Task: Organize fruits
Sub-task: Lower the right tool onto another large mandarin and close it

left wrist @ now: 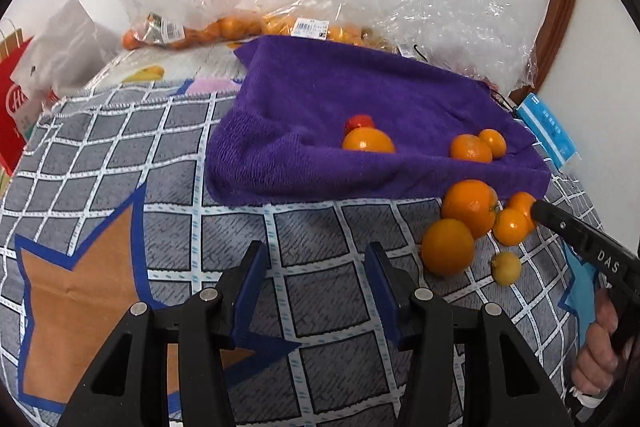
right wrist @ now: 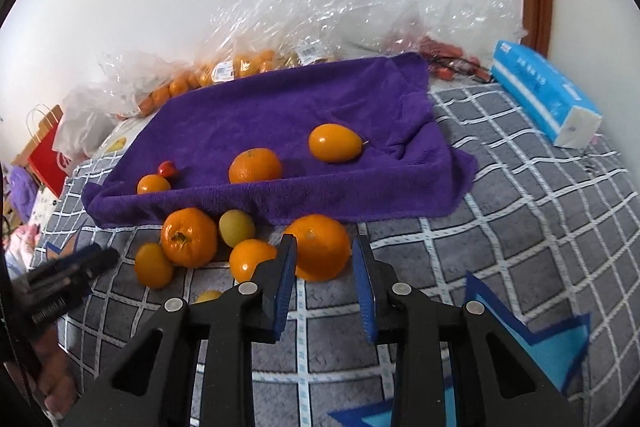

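Note:
A purple towel [right wrist: 280,107] lies on a checked grey blanket [right wrist: 520,227]. On the towel rest a round orange [right wrist: 255,165], an oval orange fruit [right wrist: 335,143], a small orange [right wrist: 153,184] and a tiny red fruit [right wrist: 167,169]. In front of its near edge sits a cluster of several oranges [right wrist: 188,237] with a yellow-green fruit [right wrist: 236,227]. My right gripper [right wrist: 324,251] is shut on the large orange [right wrist: 320,259] at the cluster's right end, which still rests on the blanket. My left gripper [left wrist: 316,267] hangs open over bare blanket, left of the cluster [left wrist: 448,247].
Clear plastic bags [right wrist: 320,7] holding more oranges lie against the wall behind the towel. A blue tissue pack [right wrist: 544,95] sits at the right, a red paper bag [right wrist: 48,151] at the far left. A hand [left wrist: 604,347] holds the right gripper's handle.

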